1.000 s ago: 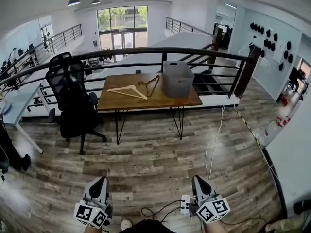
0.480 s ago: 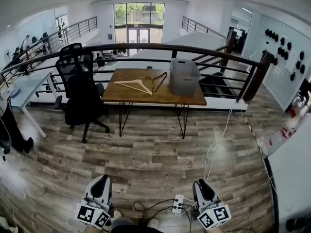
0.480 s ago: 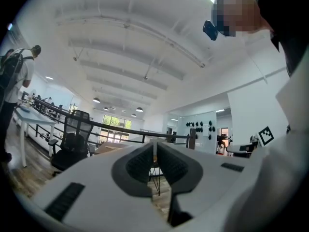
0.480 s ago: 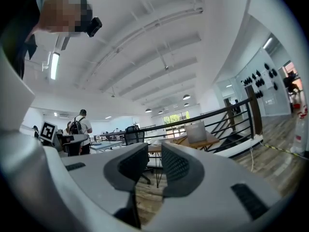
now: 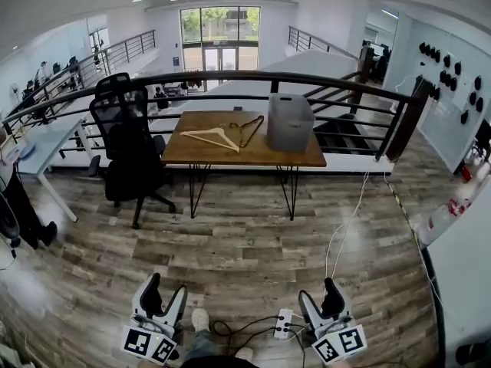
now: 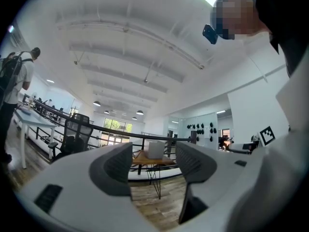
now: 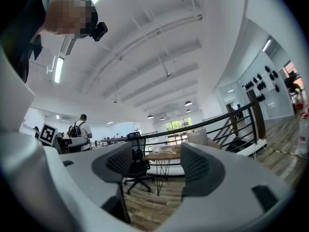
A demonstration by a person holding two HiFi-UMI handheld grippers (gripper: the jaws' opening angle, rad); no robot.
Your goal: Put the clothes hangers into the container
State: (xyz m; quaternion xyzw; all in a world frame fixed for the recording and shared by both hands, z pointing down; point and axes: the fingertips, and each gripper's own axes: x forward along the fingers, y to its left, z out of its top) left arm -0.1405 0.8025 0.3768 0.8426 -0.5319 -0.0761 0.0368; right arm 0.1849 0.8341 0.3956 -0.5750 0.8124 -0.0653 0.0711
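Note:
A pale wooden hanger (image 5: 210, 137) and a dark hanger (image 5: 245, 127) lie on the brown table (image 5: 192, 153), far ahead of me. A grey container (image 5: 290, 122) stands on the table's right half; it shows small between the jaws in the left gripper view (image 6: 156, 150). My left gripper (image 5: 164, 292) and right gripper (image 5: 321, 297) hang low over the wooden floor, well short of the table. Both have just been opening and stand open, with nothing between the jaws. The left gripper (image 6: 153, 163) and the right gripper (image 7: 157, 161) point level toward the table (image 7: 163, 156).
A black office chair (image 5: 126, 148) stands left of the table, with a dark railing (image 5: 253, 77) behind. Cables and a power strip (image 5: 284, 324) lie on the floor between the grippers, beside a shoe (image 5: 200, 320). A white desk (image 5: 38, 148) is at far left.
Both grippers' jaws have gone from shut to open. The grippers sit a little lower in the head view, and the table looks slightly nearer.

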